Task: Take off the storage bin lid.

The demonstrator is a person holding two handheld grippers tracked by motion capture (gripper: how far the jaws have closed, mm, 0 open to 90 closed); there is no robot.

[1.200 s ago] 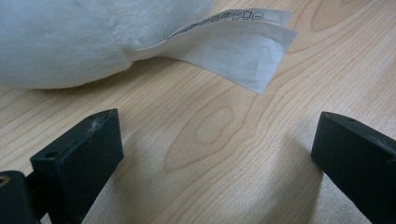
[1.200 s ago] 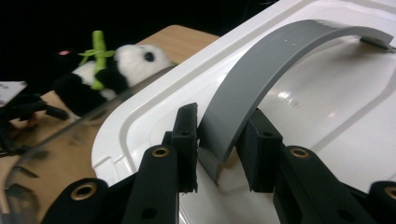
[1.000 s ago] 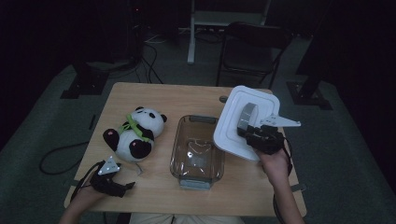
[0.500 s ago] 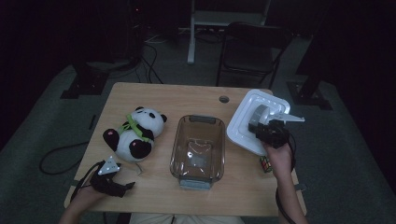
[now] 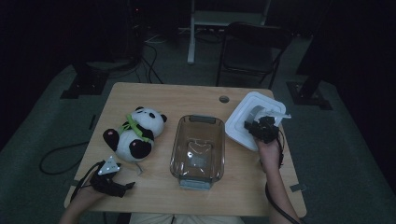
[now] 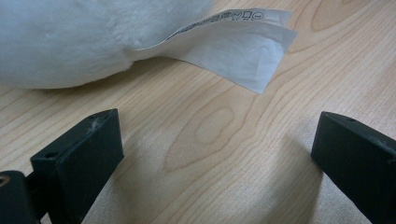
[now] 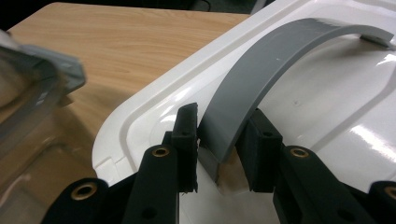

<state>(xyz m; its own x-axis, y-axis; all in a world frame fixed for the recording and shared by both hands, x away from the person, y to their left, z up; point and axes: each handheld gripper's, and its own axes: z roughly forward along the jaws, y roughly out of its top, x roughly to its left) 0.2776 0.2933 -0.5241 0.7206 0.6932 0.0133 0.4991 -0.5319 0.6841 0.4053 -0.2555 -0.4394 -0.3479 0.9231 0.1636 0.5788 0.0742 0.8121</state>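
Note:
A white lid (image 5: 243, 122) with a grey arched handle (image 7: 261, 84) sits tilted at the table's right side. My right gripper (image 5: 259, 127) is shut on the lower end of that handle, its jaws pinching the grey strip (image 7: 219, 140). A clear glass baking dish (image 5: 198, 147) stands empty at the table's middle. A panda plush (image 5: 133, 132) lies at the left, its white body (image 6: 70, 37) and paper tag (image 6: 243, 42) just ahead of my left gripper (image 5: 119, 185). That left gripper (image 6: 215, 158) rests open on the wood near the front left corner, nothing between its jaws.
The wooden table (image 5: 163, 98) has a round cable hole (image 5: 224, 99) at the back right. A dark chair (image 5: 254, 51) stands behind the table. Cables run over the floor at the left (image 5: 56, 154).
My right gripper has carried the white lid to the right and lowered it, away from the glass dish toward the table's right edge. The left gripper and panda have stayed put.

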